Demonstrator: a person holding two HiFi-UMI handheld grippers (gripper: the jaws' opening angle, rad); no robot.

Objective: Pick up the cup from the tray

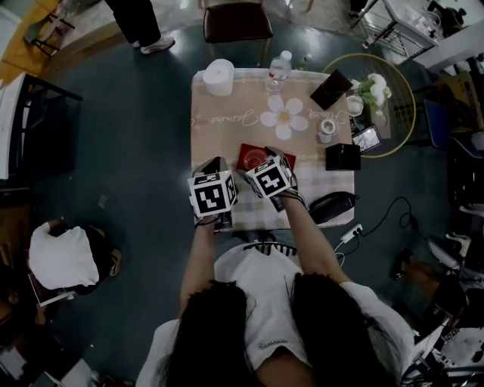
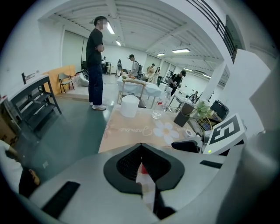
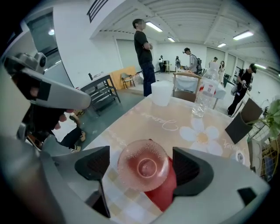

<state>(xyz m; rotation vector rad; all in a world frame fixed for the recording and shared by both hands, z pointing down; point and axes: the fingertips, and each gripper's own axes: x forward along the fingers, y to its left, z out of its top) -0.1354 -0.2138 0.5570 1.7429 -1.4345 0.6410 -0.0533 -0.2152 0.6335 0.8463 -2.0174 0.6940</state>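
Note:
A clear, bubbly glass cup point(image 3: 143, 165) stands on a red tray point(image 3: 164, 192) on the checked near part of the tablecloth. My right gripper point(image 3: 142, 168) is open around the cup, with one dark pad on each side and thin gaps showing. In the head view the red tray point(image 1: 251, 155) lies near the table's front edge, and the right gripper point(image 1: 268, 160) covers most of the cup. My left gripper point(image 2: 141, 151) is shut on nothing; it hovers beside the tray at the left point(image 1: 215, 165).
Further back on the table point(image 1: 227, 113) are a white cylinder point(image 1: 218, 77), a water bottle point(image 1: 280, 66), a black stand point(image 1: 330, 89), flowers point(image 1: 370, 89), a tape roll point(image 1: 327, 126) and a black box point(image 1: 342, 156). A chair point(image 1: 237, 21) stands behind the table. A person point(image 2: 95, 65) stands nearby.

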